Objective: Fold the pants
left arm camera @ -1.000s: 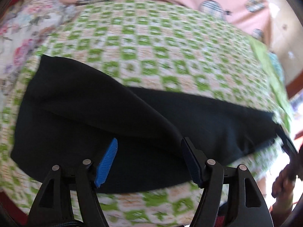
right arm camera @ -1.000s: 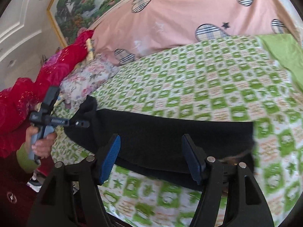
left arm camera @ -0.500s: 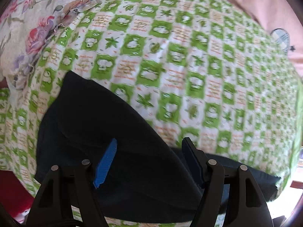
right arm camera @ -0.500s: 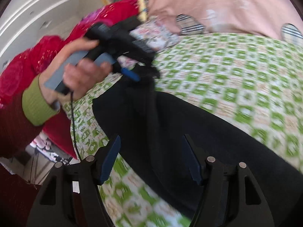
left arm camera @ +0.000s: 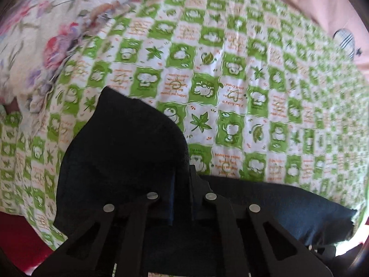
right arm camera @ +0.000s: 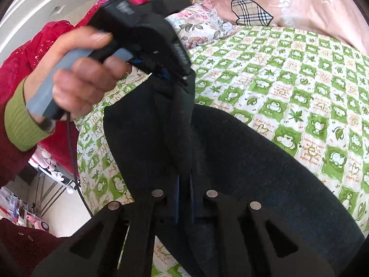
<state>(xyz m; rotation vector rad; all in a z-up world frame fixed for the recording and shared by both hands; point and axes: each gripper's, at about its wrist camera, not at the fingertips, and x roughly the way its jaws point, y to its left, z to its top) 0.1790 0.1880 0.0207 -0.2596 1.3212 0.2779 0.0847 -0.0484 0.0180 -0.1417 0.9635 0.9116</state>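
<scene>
The dark navy pants lie as a long band on the green checked bedspread. My left gripper is shut on a raised fold at the pants' left end. In the right wrist view the pants run from the near right up to the left. My right gripper is shut on the same end of the cloth, just below the left gripper, which a hand holds above it. The cloth hangs lifted between the two grippers.
A floral pillow lies at the bed's left and a pink quilt with plaid hearts at the back. The person's red sleeve and the bed's left edge, with floor below, are at the left.
Both grippers were open above the pants and have closed on the left end of the cloth. The right gripper swung left to meet the left one, and the pants' end is lifted.
</scene>
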